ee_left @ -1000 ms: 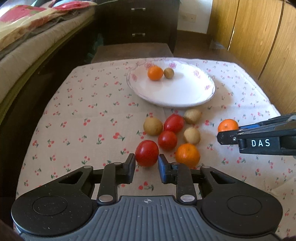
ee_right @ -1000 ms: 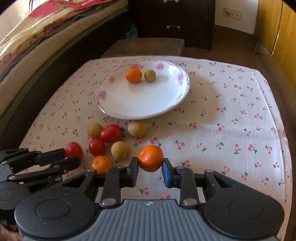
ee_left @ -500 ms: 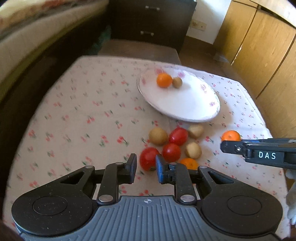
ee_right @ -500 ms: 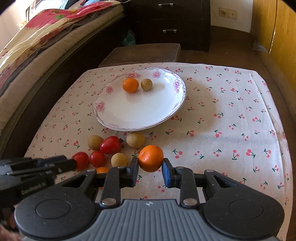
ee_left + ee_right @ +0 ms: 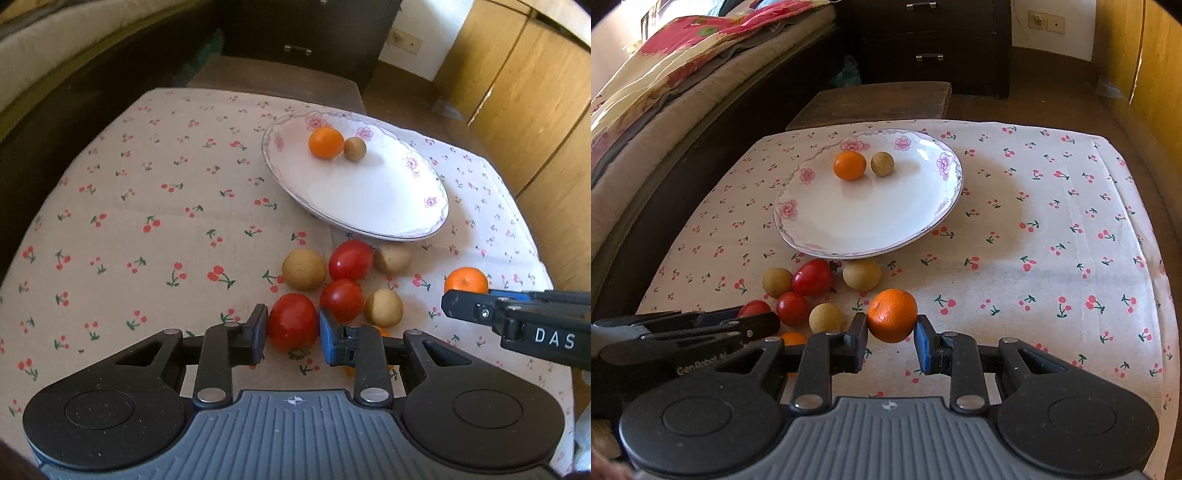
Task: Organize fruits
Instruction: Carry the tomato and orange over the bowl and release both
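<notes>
At lower middle, the left gripper has just opened its fingers a bit around a red tomato on the desk. The right gripper squeezes an orange, maybe for the plate with 2 fruits.

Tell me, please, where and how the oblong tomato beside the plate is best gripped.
Across its narrow waist, down from above: the oblong tomato lies lengthwise between a left brown fruit and a right brown fruit, with a round tomato in front, so level approaches look blocked.
</notes>
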The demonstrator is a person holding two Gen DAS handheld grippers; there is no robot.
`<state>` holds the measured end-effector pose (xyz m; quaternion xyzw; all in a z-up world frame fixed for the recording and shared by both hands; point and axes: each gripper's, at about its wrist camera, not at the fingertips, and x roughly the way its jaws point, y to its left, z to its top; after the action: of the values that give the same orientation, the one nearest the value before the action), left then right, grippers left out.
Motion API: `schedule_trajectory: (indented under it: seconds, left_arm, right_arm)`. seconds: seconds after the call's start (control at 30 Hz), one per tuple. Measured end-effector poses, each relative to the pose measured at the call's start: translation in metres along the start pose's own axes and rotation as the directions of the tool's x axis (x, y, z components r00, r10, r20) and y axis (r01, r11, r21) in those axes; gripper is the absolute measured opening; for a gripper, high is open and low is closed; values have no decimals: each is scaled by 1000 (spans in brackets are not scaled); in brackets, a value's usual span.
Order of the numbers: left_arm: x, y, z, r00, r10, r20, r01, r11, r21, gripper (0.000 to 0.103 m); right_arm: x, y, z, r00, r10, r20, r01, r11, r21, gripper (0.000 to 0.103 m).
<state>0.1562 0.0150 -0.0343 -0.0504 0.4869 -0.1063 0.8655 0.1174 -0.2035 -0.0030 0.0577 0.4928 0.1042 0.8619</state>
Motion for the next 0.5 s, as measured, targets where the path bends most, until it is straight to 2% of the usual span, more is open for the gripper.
schedule_trajectory:
  seconds: [0.27, 0.5]
  left_arm:
    - [-19, 5, 2, 999, -16, 37, 18, 999, -32, 36]
    - [-24, -8, 26, 995, -51, 80, 53, 998, -20, 36]
  right_arm:
    - [-7, -2, 5, 1000, 5, 26, -5, 1000, 9, 29]
    - [-7, -2, 27, 998, 12, 65, -14, 1000, 18, 29]
